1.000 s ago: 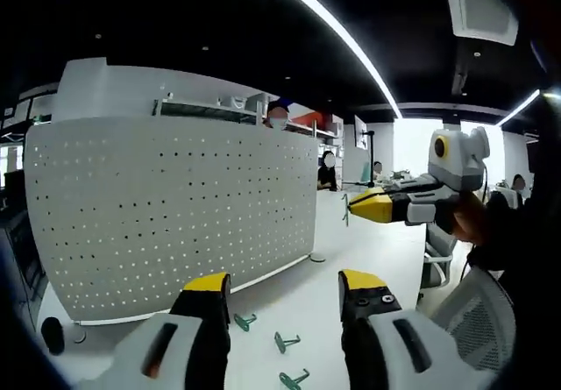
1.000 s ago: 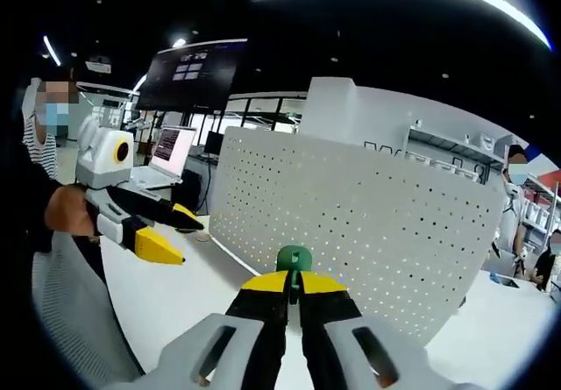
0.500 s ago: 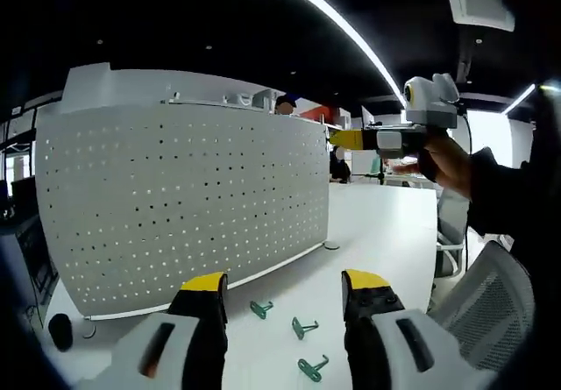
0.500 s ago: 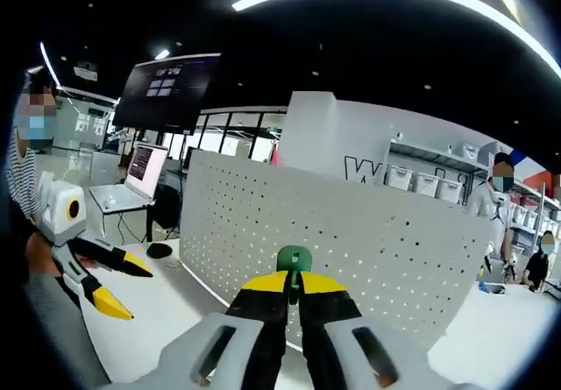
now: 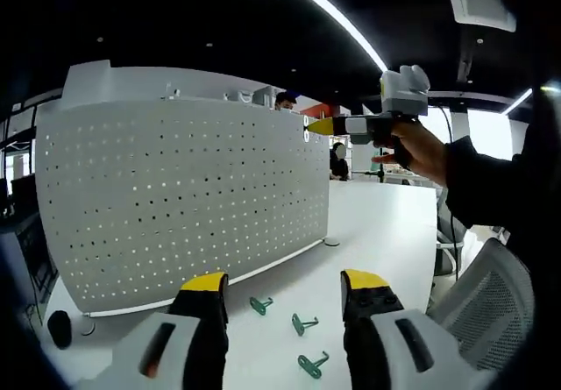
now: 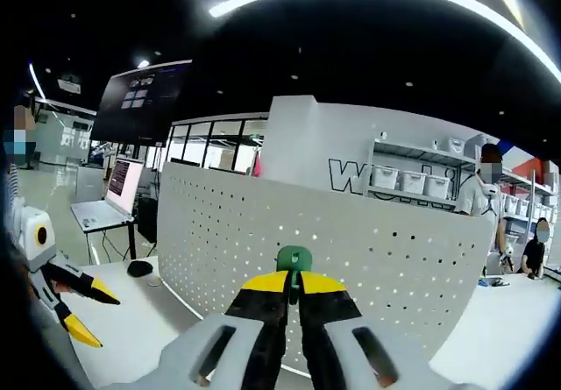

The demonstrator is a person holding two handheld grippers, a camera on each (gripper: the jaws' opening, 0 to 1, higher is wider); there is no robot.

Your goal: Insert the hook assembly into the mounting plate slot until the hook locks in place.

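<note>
Straight ahead of my right gripper, clenched on the green hook, the pegboard plate is standing upright, the hook's shank pointing at its holes. My left gripper is waiting, jaws spread, over spare hooks. Since a second ago I am bringing the right one higher and nearer the plate.

hooks on table | before pegboard | between left tongs

Open laptop on the desk; black mouse beside it.
</note>
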